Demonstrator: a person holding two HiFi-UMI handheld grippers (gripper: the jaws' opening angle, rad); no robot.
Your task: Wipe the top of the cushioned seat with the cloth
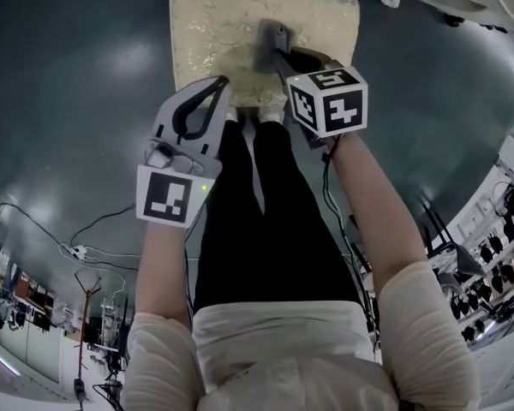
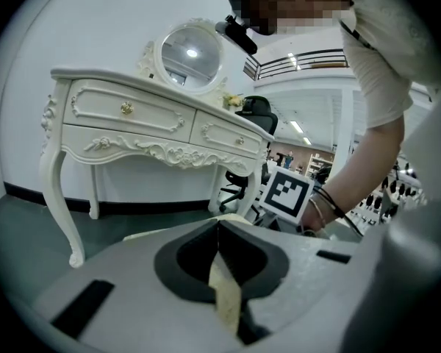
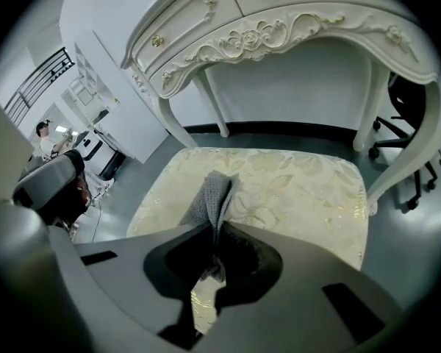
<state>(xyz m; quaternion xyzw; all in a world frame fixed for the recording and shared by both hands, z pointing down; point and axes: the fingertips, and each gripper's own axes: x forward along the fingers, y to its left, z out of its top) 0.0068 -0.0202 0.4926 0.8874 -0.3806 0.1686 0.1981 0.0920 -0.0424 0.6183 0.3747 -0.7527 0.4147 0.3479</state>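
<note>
**Q:** Which letters, numbers or brand names can be read here?

**A:** None. The left marker cube point(image 1: 173, 197) on the left gripper point(image 1: 219, 84) and the right marker cube point(image 1: 330, 101) on the right gripper point(image 1: 276, 39) bear only black-and-white square patterns, not characters.

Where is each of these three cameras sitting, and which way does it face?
Head view: on the person's head, looking steeply down at the seat; arms, legs, left gripper and right gripper show.
Left gripper view: on the left gripper, looking sideways over its shut jaws at the dressing table; the right arm shows.
Right gripper view: on the right gripper, looking down at the seat; its jaws pinch the cloth.
Shared: both gripper views show the dressing table.
</note>
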